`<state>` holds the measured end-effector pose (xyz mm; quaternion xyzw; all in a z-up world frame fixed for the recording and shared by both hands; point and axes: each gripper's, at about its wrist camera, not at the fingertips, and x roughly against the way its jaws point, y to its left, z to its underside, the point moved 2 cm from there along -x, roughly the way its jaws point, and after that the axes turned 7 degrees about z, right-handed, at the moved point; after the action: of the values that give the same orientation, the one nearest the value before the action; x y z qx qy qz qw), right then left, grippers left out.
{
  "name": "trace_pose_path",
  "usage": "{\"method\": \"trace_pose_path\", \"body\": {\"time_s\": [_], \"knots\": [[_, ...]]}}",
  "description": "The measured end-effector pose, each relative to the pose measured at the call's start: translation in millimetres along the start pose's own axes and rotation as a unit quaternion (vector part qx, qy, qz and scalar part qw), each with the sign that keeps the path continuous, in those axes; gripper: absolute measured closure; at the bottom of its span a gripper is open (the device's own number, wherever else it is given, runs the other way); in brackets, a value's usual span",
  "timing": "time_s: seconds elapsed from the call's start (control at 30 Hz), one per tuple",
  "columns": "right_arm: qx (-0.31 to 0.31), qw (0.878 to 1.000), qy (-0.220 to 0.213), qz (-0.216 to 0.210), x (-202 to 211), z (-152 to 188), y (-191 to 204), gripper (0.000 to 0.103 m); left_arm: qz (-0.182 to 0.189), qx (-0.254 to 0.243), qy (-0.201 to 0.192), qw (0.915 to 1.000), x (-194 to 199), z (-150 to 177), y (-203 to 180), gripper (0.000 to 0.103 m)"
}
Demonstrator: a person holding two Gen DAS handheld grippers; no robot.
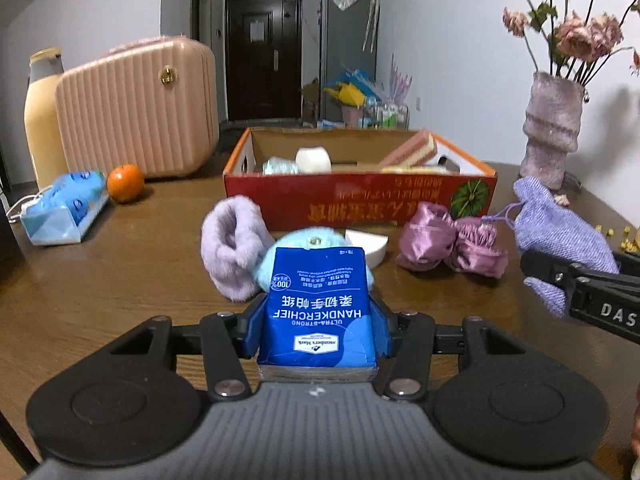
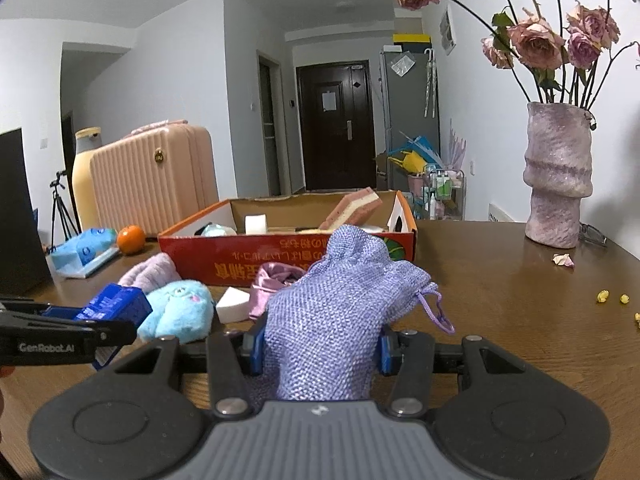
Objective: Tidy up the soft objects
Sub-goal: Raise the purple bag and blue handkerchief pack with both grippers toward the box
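My left gripper is shut on a blue handkerchief tissue pack, held above the wooden table; it also shows in the right wrist view. My right gripper is shut on a lavender woven drawstring pouch, seen at the right of the left wrist view. Ahead lie a light-blue plush toy, a purple fuzzy item, a white sponge wedge and pink satin pouches. The red cardboard box behind them holds a white roll and a pink layered sponge.
A pink suitcase, an orange and a blue tissue pack sit at the left. A purple vase of dried roses stands at the right, with yellow crumbs on the table.
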<state>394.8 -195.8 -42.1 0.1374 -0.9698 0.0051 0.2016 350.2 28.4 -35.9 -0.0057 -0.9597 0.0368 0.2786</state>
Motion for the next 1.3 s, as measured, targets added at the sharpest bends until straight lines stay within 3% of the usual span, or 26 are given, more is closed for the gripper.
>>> {"method": "trace_pose_path", "body": {"time_s": [0.5,0.97,1.3], "knots": [[-0.022,0.999,-0.032,-0.001,16.4,-6.5,24.7,0.055,-0.002,0.012,-0.071,0.9974,41.2,-12.4,3.2,0.051],[-0.039,0.998,-0.049,-0.002,15.7,-16.3,38.5,0.055,0.000,0.032,-0.102,0.9943,60.6,-23.1,15.2,0.051],[-0.036,0.998,-0.059,-0.002,-3.5,-30.2,45.6,0.055,-0.013,0.047,-0.098,0.9940,45.0,-40.7,31.3,0.051]]}}
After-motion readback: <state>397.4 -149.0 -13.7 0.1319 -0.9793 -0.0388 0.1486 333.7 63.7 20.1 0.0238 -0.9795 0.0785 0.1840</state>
